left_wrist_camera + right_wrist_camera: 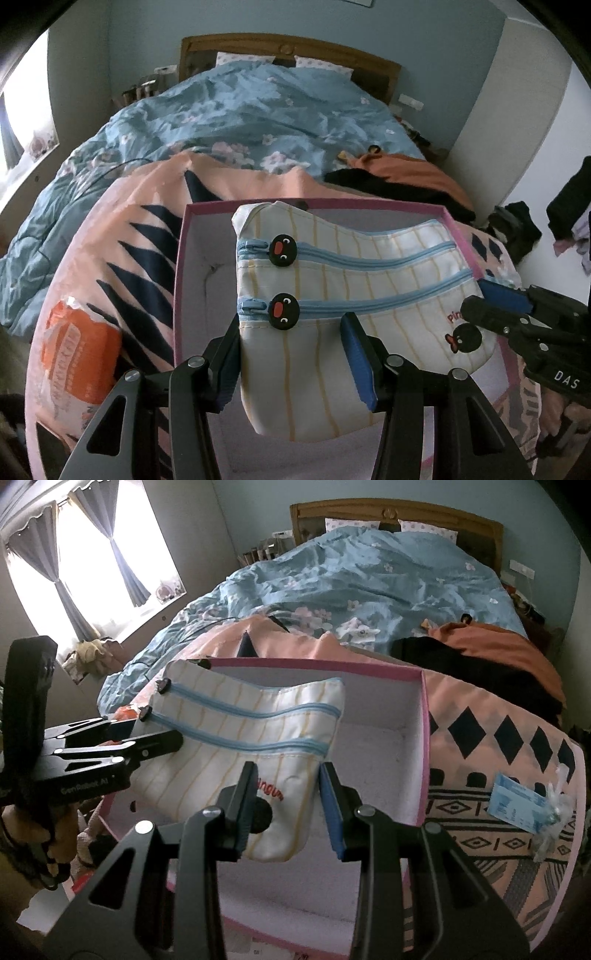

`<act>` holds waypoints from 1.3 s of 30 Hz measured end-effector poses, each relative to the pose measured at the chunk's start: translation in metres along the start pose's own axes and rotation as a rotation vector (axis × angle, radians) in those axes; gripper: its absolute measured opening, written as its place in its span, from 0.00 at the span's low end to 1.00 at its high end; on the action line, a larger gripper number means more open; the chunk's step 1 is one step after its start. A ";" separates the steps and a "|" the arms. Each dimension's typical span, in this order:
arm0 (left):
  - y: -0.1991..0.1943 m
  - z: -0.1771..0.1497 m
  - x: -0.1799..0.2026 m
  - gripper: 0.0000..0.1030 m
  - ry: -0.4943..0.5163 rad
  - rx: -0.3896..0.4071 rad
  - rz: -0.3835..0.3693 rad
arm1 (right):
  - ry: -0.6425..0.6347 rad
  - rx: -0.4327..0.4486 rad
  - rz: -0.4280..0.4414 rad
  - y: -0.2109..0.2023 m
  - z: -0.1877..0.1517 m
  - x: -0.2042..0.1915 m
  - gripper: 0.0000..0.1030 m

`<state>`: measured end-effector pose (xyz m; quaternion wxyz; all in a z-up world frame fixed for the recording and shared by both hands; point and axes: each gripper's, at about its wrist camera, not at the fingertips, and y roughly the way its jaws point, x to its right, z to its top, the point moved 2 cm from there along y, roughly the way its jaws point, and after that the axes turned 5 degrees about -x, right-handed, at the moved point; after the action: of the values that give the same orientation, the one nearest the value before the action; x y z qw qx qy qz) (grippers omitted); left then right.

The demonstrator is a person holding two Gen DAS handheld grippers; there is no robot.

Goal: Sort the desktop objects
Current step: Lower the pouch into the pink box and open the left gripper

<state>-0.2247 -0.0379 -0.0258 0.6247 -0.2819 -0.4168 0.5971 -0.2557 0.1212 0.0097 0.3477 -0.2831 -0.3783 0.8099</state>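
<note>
Left hand-held gripper (295, 360) pinches the near left end of the pencil pouch (351, 288), one pad on either face; right hand-held gripper (288, 808) pinches the opposite end, over the printed penguin corner. Pouch — white, yellow-striped, two blue zippers with round penguin pulls — hangs stretched between the two, sagging a little in the middle. Directly beneath and ahead of both tools sits the open pink box (424, 738), its floor bare; the box rests on a peach patterned cloth (491, 716) over the bed. Judged step: lowering the pouch into the box. To do it well, bring both ends down evenly so the pouch stays level and does not twist, and keep its far edge short of the box's far wall, since the upper left corner rides close to the rim. Settle the belly of the pouch on the floor before letting go — releasing while it hangs risks it flopping over a wall. Ease one side off, then the other, drawing back along the pad line so the fabric is not dragged. Beyond the right tool, an orange packet (81, 350) and a blue card (517, 805) lie on the cloth outside the box, not yet sorted.
</note>
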 end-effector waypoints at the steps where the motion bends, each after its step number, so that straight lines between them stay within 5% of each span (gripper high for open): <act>1: 0.003 0.001 -0.002 0.50 -0.005 -0.006 -0.001 | -0.001 -0.004 -0.002 0.002 0.001 0.001 0.36; 16: 0.043 0.011 -0.010 0.50 -0.027 -0.104 0.018 | -0.006 -0.080 -0.035 0.042 0.008 0.010 0.36; 30: 0.058 0.024 -0.004 0.53 0.036 -0.127 0.108 | -0.027 -0.144 -0.091 0.072 0.017 0.014 0.35; 39: 0.073 0.022 0.011 0.68 0.141 -0.155 0.226 | -0.053 -0.202 -0.135 0.091 0.015 0.012 0.30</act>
<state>-0.2813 -0.0209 -0.0755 0.5578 -0.4156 -0.3823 0.6082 -0.3053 0.0812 -0.0579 0.3610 -0.2690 -0.4850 0.7497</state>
